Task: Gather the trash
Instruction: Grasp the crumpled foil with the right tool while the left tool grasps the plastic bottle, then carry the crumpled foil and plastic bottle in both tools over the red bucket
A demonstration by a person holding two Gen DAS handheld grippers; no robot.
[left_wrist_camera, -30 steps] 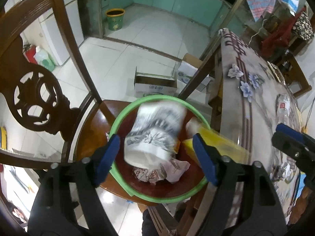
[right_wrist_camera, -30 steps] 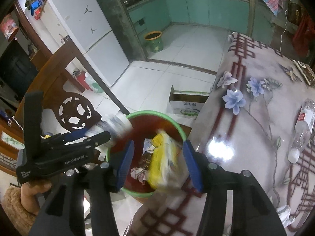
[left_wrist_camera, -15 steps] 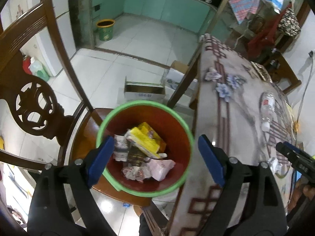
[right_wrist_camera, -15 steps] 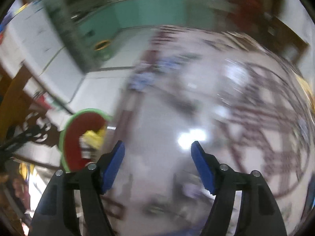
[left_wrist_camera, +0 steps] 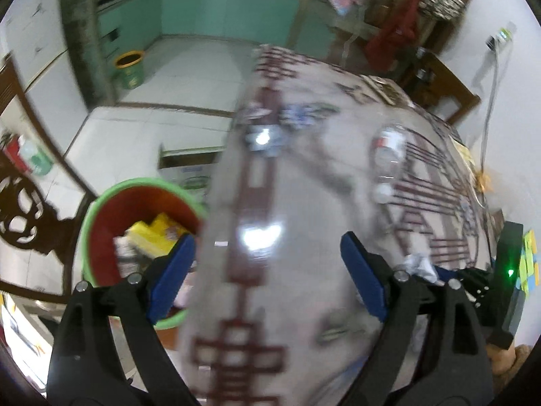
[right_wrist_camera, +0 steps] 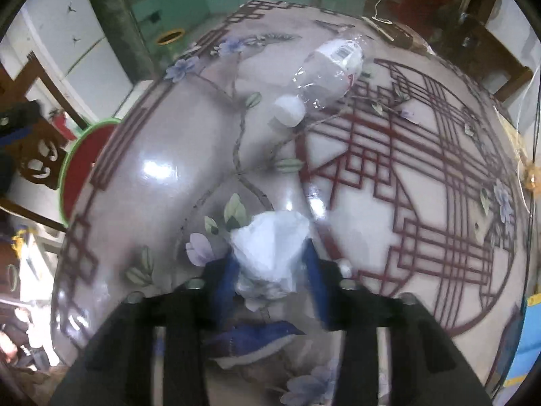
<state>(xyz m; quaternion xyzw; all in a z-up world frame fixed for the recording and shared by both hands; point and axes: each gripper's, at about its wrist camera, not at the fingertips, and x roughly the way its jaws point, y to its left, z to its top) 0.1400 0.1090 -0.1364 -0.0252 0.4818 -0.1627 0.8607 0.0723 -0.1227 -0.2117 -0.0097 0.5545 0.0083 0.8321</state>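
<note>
A green-rimmed red bin (left_wrist_camera: 142, 181) with yellow packets and paper in it stands on a chair at the table's left edge; its rim (right_wrist_camera: 72, 155) also shows in the right wrist view. My left gripper (left_wrist_camera: 267, 240) hangs open over the patterned table (left_wrist_camera: 270, 308) with nothing between its fingers. My right gripper (right_wrist_camera: 270, 258) is closing on a crumpled white wad (right_wrist_camera: 270, 247), its blue pads against both sides. That wad (left_wrist_camera: 417, 265) shows at the right in the left wrist view. A clear plastic bottle (right_wrist_camera: 324, 71) lies on its side farther back on the table (right_wrist_camera: 372, 203).
A carved wooden chair (left_wrist_camera: 20, 203) stands beside the bin. On the tiled floor behind it lie a cardboard box (left_wrist_camera: 189, 169) and a small green pail (left_wrist_camera: 130, 67). Coloured sticky notes (left_wrist_camera: 527, 260) sit at the table's right edge.
The patterned cup and the yellow packet dropped into the bin. Both grippers swung right, from above the bin to over the table. The right jaws widened, then narrowed around the white wad.
</note>
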